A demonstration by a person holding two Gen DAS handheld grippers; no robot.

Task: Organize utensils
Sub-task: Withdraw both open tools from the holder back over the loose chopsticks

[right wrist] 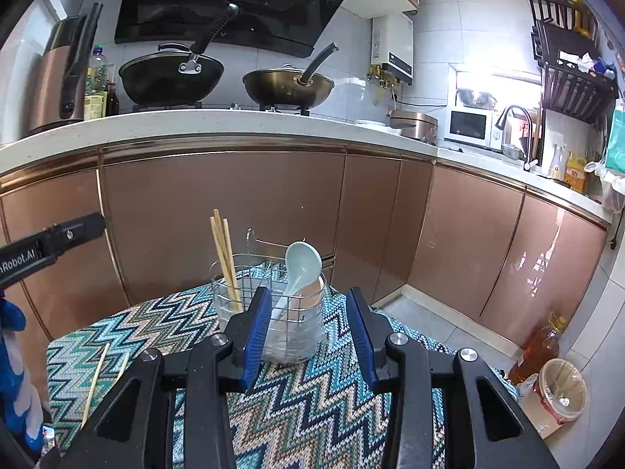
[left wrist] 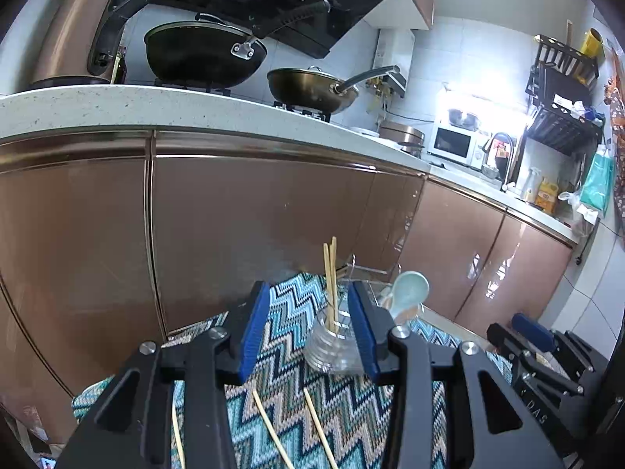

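Ahead: glass holder point(left wrist: 332, 346) | between left gripper point(left wrist: 314, 326) fingers (untouched)

Clear glass jar point(right wrist: 291, 336), knitted cloth point(right wrist: 312, 402)

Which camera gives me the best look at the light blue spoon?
The right wrist view. There the spoon stands whole, bowl up, in the clear holder, nearly central. In the left wrist view the spoon sits off to the right, with its handle partly hidden behind the left gripper finger.
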